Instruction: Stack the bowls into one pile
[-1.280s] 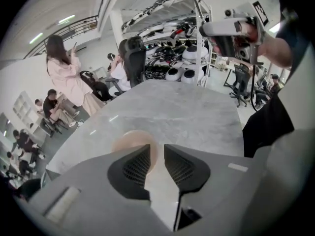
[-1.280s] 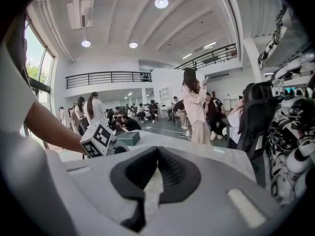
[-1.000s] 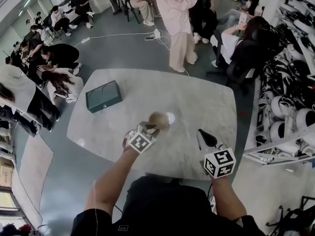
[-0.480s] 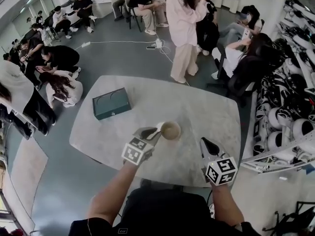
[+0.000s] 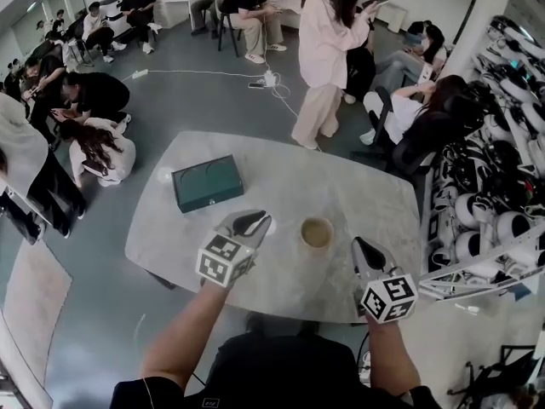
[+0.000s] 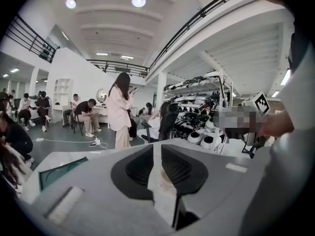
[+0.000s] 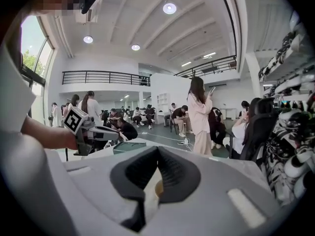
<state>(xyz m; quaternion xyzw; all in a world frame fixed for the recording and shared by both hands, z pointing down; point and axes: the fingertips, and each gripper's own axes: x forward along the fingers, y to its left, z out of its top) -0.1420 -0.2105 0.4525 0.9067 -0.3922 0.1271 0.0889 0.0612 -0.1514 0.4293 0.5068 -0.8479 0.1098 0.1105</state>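
A tan pile of bowls (image 5: 316, 233) sits on the pale marble table (image 5: 281, 169), right of its middle. My left gripper (image 5: 247, 222) hovers to the left of the pile, clear of it. Its jaws have just been closing and stand narrowly open with nothing between them (image 6: 157, 149). My right gripper (image 5: 362, 247) is shut and empty near the table's front right, just right of the pile. In the right gripper view (image 7: 157, 151) a sliver of the tan bowl rim (image 7: 157, 189) shows under the closed jaws.
A dark green box (image 5: 207, 184) lies on the table's left part. A person in pink (image 5: 328, 58) stands beyond the far edge and another sits on a chair (image 5: 417, 113) at the far right corner. Racks of white gear (image 5: 485, 211) line the right side.
My left gripper came off the bowl pile, rose and drew back to the left, its jaws narrowing. The pile stays on the table. The right gripper shifted a little, still shut.
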